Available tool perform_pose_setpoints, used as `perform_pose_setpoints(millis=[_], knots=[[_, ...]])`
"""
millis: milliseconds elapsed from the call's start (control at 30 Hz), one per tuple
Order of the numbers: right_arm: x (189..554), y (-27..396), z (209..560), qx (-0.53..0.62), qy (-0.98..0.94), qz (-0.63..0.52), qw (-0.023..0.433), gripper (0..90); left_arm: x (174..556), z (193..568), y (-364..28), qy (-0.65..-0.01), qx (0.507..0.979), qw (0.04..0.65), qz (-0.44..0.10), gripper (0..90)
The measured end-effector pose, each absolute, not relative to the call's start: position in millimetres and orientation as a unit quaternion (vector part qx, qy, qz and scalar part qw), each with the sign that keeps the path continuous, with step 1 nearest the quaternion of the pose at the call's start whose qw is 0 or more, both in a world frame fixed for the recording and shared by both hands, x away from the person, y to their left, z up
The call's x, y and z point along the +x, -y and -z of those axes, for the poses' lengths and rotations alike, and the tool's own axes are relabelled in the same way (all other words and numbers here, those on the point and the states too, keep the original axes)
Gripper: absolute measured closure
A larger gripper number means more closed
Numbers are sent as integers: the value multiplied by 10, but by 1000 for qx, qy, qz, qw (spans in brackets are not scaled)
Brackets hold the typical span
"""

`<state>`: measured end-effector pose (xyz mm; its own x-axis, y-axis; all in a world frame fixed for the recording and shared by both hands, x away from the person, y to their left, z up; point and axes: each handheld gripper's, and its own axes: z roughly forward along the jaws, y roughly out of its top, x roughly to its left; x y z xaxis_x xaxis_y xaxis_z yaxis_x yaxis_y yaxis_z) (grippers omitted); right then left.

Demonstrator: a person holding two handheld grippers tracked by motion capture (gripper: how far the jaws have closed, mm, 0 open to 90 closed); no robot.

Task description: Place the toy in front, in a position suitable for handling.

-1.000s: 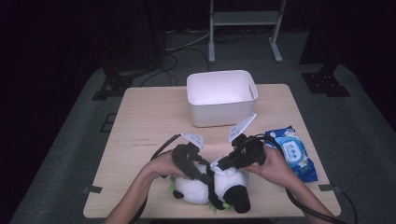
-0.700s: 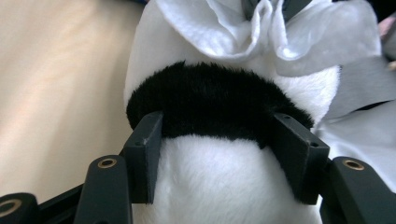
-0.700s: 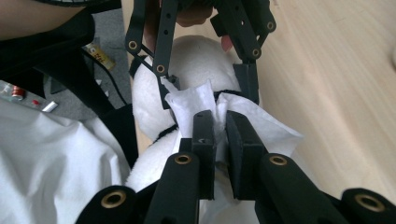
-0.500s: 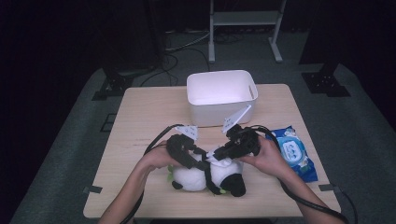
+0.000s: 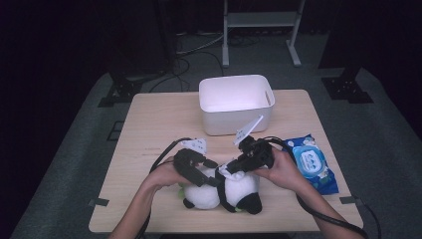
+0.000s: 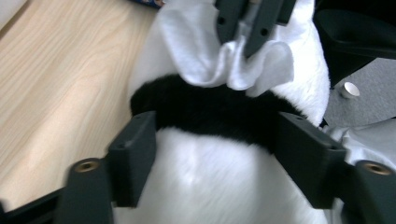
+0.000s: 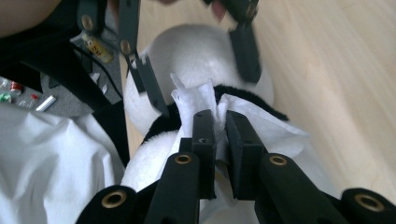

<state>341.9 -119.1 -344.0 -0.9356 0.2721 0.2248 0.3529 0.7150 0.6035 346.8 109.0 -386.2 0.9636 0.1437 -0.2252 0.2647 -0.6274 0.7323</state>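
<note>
Plush panda (image 5: pixel 219 191): white body crossed by a black band, with black paws and a small patch of green beneath it. Wipe (image 7: pixel 210 105): plain white, crumpled, matching the toy's white fur. Left claw (image 6: pixel 215 154) and right claw (image 7: pixel 218 123): matte black jaws with brass-coloured screw inserts; trailing cables black. Plates (image 5: pixel 249 130) on the claws: pale grey-white. Counter (image 5: pixel 159 119): light wood with a fine, pale grain. Bin (image 5: pixel 236 102): uniform white inside and out. Wipes packet (image 5: pixel 311 162): blue with a lighter blue and white label panel. Floor (image 5: pixel 74 149): grey, darkening to black toward the background.
</note>
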Motion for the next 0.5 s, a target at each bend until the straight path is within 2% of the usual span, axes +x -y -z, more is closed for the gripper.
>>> perform_pose_setpoints(millis=[333,500], knots=[[3313,1296,3515,-169,926,329,72,816,3422,3897,-1263,-137,896,417,57,151],[3295,1239,3490,-166,925,338,62,817,3395,3985,-1323,-141,893,423,61,150]])
